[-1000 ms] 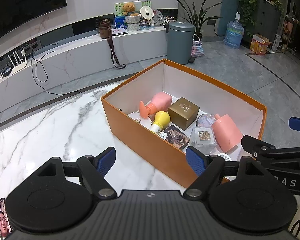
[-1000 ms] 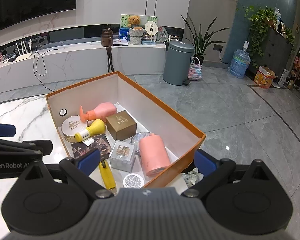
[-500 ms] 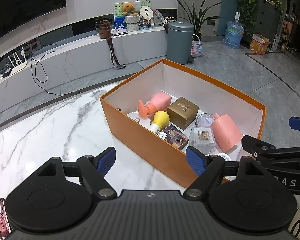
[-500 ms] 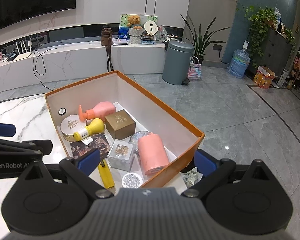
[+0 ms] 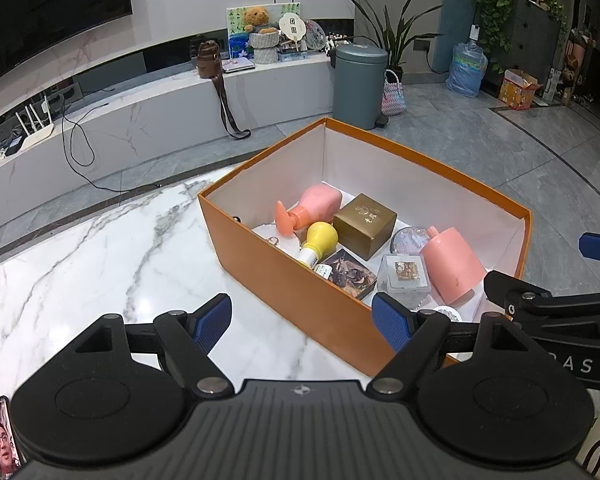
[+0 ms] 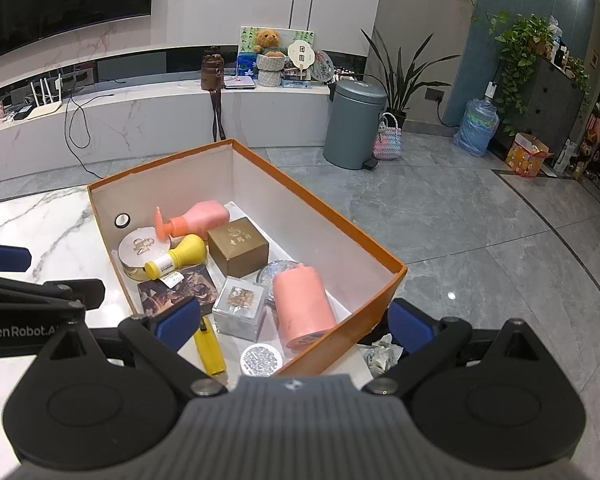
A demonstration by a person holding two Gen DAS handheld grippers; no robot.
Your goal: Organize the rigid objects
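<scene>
An orange box stands on the marble table. In it lie a pink pump bottle, a yellow bottle, a gold box, a pink cylinder, a clear case, a dark card box, a round compact, a yellow lighter and a glitter lid. My left gripper is open and empty, before the box's near wall. My right gripper is open and empty, above the box's near end.
Crumpled paper lies on the table by the box's right corner. A grey bin and a white bench stand on the floor beyond the table. A phone lies at the lower left.
Both grippers have stayed open and nearly still. The right wrist view has shifted slightly, so the box sits a little lower and more to the left.
</scene>
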